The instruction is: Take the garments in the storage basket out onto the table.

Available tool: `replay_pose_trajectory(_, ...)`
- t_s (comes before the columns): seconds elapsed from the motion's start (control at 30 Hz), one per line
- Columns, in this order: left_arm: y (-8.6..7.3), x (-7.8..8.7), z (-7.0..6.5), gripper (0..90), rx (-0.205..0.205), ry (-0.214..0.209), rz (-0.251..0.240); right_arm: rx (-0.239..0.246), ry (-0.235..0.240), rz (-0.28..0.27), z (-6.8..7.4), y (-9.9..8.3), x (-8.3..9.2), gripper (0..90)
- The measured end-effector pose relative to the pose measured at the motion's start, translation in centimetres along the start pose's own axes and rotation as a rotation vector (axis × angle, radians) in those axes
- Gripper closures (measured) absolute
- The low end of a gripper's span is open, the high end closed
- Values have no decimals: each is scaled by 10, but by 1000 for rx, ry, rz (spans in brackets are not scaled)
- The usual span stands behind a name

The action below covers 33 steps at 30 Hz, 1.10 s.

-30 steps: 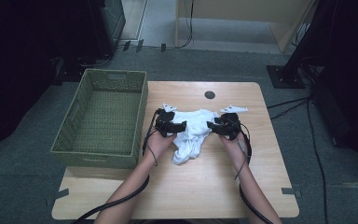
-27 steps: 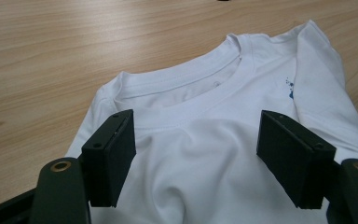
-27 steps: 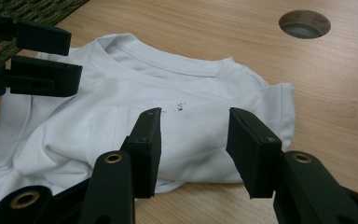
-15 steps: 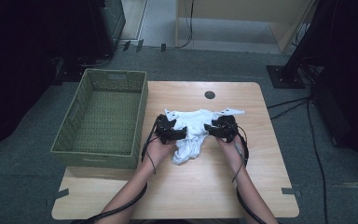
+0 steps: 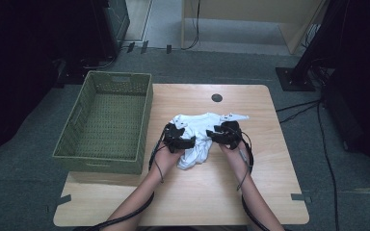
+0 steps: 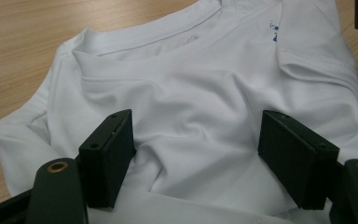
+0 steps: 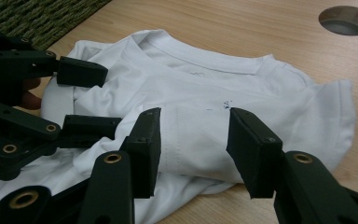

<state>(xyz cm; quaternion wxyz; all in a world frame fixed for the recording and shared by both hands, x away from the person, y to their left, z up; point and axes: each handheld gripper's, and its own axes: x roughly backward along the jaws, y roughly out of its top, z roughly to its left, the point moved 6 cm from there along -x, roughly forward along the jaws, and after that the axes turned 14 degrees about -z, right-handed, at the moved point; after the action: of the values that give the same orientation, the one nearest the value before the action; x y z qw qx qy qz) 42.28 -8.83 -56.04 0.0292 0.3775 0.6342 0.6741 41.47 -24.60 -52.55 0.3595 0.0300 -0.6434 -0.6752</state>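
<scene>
Lying bunched up near the middle of the light wooden table (image 5: 270, 192) is a crumpled white cotton t-shirt (image 5: 197, 137), collar pointing away from the person, with a few tiny blue marks on the chest. Both hands are right on it, one gripper at each side.

The left gripper (image 6: 198, 156) has its two black jaws spread wide, resting down on the wrinkled fabric with a ridge of cloth bulging up between them, not pinched as far as I can see. The right gripper (image 7: 193, 151) is also spread, its jaws straddling a folded edge of the shirt near the hem, fabric sitting in the gap but not clamped. From the right gripper view you can see the left one farther off, jaws apart over the other side of the shirt.

Just left of the shirt, a green woven rectangular basket (image 5: 139, 120) sits on the table's left edge. A small round grommet hole (image 5: 217, 97) sits near the far edge.
</scene>
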Motion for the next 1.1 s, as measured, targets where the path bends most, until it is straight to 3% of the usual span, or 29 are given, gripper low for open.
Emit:
replay_pose_trajectory(0.17, -4, 0, -2, 272, -23, 3, 8, -5, 17, 10, 7, -4, -5, 547)
replay_pose_trajectory(0.6, -5, 0, -3, 277, -26, 6, 2, 13, 23, 39, 16, -12, -17, 561)
replay_pose_trajectory(0.73, -6, 0, -3, 278, -28, 3, -4, 27, 16, 48, 16, -14, -17, 612)
replay_pose_trajectory(0.8, -6, 1, -2, 278, -30, -1, -6, 46, 9, 48, 15, -16, -17, 699)
replay_pose_trajectory(0.97, -6, 1, -3, 278, -22, 9, 1, 63, -8, 48, 12, -18, -16, 808)
replay_pose_trajectory(1.1, -6, 2, -3, 280, -23, 8, 5, 64, -16, 48, 9, -19, -14, 846)
